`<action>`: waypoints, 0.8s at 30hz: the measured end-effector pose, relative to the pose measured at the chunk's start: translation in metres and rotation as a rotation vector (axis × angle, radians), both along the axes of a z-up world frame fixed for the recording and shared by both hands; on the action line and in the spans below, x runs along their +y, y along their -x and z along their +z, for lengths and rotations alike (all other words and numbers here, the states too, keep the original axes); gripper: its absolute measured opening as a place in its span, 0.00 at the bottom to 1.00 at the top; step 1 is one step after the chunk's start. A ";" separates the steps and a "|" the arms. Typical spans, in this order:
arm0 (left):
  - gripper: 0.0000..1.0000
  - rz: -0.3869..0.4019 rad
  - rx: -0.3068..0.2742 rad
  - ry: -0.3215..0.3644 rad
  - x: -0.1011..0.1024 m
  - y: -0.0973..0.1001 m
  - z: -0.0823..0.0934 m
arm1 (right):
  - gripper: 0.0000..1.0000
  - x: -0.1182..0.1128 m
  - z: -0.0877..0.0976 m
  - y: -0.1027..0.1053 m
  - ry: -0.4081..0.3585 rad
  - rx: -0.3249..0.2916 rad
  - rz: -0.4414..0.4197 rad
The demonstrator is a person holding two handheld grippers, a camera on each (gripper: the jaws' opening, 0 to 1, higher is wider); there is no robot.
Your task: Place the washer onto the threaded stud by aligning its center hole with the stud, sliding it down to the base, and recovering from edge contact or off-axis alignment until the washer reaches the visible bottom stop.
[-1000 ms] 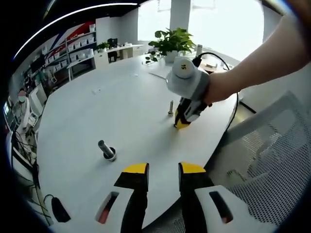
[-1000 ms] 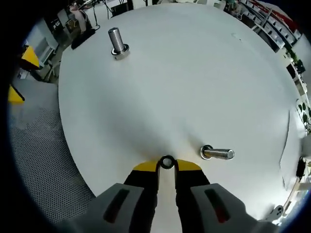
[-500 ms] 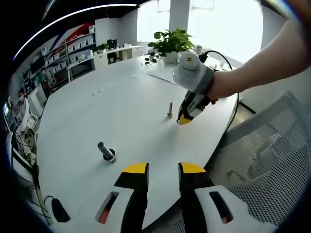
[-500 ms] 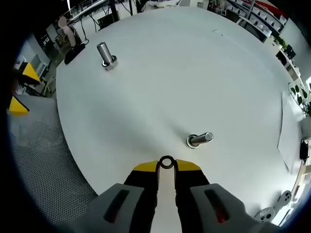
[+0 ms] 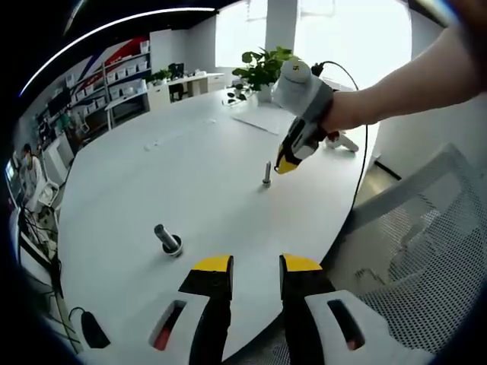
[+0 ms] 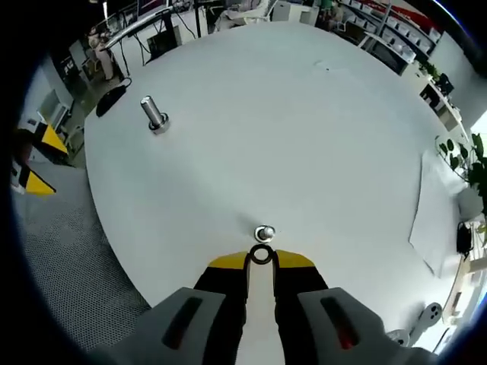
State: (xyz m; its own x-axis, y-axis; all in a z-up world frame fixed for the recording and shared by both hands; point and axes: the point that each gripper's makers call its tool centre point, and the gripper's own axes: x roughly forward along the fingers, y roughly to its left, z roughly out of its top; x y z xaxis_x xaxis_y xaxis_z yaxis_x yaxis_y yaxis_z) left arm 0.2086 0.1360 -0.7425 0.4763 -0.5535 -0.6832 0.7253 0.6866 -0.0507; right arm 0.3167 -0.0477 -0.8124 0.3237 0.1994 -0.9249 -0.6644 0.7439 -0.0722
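Right gripper view: right gripper (image 6: 261, 258) jaws clamp washer (image 6: 261, 255) just above stud (image 6: 264, 233) on counter (image 6: 304, 137). Left gripper (image 5: 255, 264) jaws apart.

Right gripper (image 6: 261, 259): you held it raised above the table, its yellow-tipped jaws pointed downward and closed on the washer (image 6: 261, 255) pinched between their tips.
Right arm (image 5: 403, 84): yours reached in bare from the upper right of the left gripper view, hand wrapped round the gripper's body.
Left gripper (image 5: 255, 265): you held it low and level, jaws parted with nothing between them.
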 end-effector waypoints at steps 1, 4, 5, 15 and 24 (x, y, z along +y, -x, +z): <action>0.22 -0.003 -0.001 -0.001 0.000 0.000 0.000 | 0.14 -0.001 0.001 -0.001 0.004 -0.006 0.004; 0.22 -0.009 -0.003 -0.004 -0.001 0.001 0.000 | 0.14 -0.001 0.007 -0.004 -0.001 -0.021 -0.002; 0.22 -0.010 -0.002 -0.003 -0.002 0.001 0.000 | 0.14 -0.001 0.009 -0.005 -0.002 -0.030 -0.004; 0.22 -0.014 -0.005 0.002 -0.003 0.002 0.001 | 0.14 0.007 0.016 -0.011 0.000 -0.073 0.033; 0.22 -0.013 -0.003 0.002 -0.002 0.002 0.001 | 0.14 0.012 0.008 -0.015 0.028 -0.050 0.066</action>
State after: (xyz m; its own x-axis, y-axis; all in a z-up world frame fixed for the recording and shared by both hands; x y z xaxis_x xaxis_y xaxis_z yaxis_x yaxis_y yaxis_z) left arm 0.2066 0.1342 -0.7415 0.4715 -0.5608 -0.6806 0.7341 0.6772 -0.0494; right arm 0.3317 -0.0358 -0.8042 0.3570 0.1962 -0.9133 -0.7068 0.6959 -0.1268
